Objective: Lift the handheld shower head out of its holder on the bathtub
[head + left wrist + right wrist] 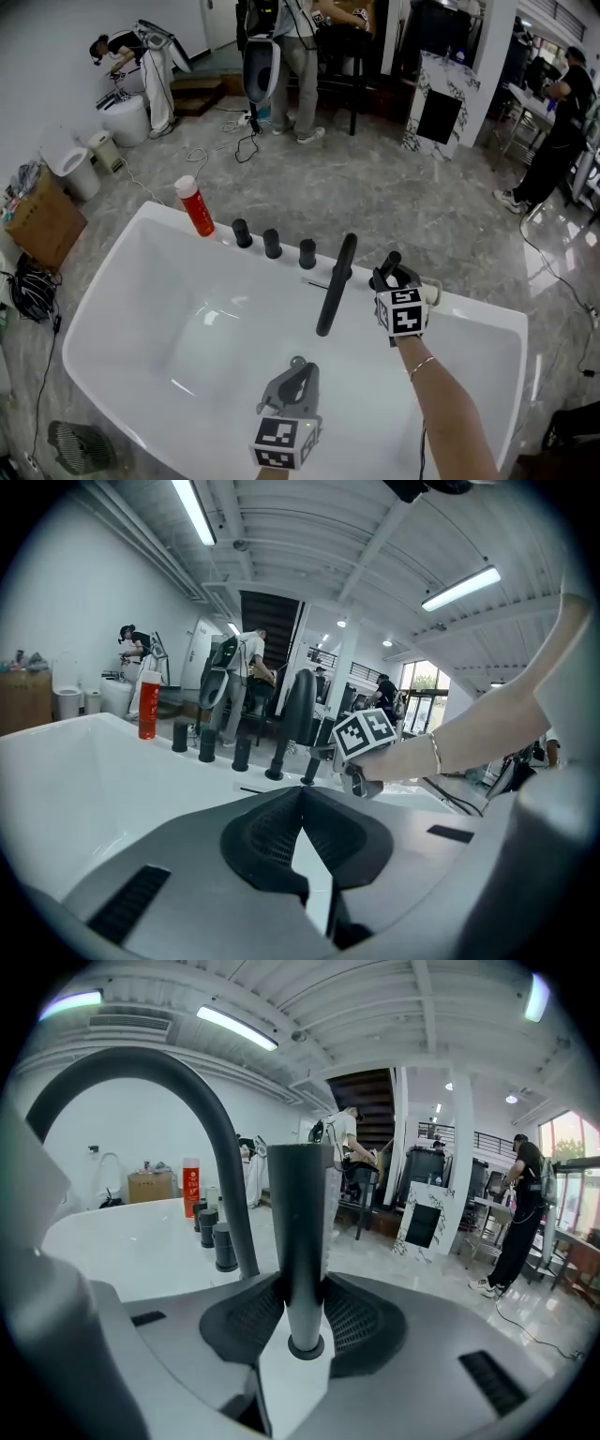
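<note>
The black handheld shower head (298, 1213) stands upright between the pads of my right gripper (300, 1283), which is shut on its handle. A ring at its lower end shows against the white tub rim; I cannot tell whether it still sits in the holder. In the head view my right gripper (389, 272) is at the tub's far rim, just right of the black faucet spout (336, 286), with the shower head (388, 262) sticking up from it. My left gripper (298, 367) hovers over the tub basin, shut and holding nothing; its own view shows the pads together (302, 794).
Three black knobs (272, 244) and a red bottle (197, 208) line the bathtub's (122, 281) far rim left of the spout. Beyond it lies marble floor with cables, toilets (73, 169) at the left, and several people standing at the back and right.
</note>
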{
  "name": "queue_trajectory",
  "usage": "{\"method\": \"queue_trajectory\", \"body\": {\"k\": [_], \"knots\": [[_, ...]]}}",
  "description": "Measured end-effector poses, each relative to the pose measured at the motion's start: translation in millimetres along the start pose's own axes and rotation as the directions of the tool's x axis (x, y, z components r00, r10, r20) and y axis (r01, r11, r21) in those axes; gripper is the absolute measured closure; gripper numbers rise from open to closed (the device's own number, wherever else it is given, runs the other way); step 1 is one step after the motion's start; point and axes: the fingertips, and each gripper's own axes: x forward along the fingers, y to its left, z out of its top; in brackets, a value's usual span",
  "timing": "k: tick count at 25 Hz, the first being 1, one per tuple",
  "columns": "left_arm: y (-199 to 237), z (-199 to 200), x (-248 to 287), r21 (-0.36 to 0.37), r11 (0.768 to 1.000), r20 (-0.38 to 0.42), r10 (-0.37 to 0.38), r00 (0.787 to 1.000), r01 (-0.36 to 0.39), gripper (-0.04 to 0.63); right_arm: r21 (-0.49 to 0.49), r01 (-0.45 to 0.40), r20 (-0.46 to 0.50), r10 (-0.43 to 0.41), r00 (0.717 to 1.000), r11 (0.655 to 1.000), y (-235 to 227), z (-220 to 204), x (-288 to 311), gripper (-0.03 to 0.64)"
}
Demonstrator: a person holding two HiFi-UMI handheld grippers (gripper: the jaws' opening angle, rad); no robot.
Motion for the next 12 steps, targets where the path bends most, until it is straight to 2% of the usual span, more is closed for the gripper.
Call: {"method": "queue_trajectory", "body": {"k": [5,12], "knots": [[-9,11,-8,-0.005,1.000,0.014,-0.004,1.000,0.004,0.575,0.038,-0.006,0.034,0.005,0.999,0.999,-3,18,-21,0.483],[-28,38,-29,0.014,1.000,0.032,-0.025,0.999,0.024,0.575,0.041,-0.016,0.059,0.014,0.998,0.999,-2,44,-65,0.483]]}}
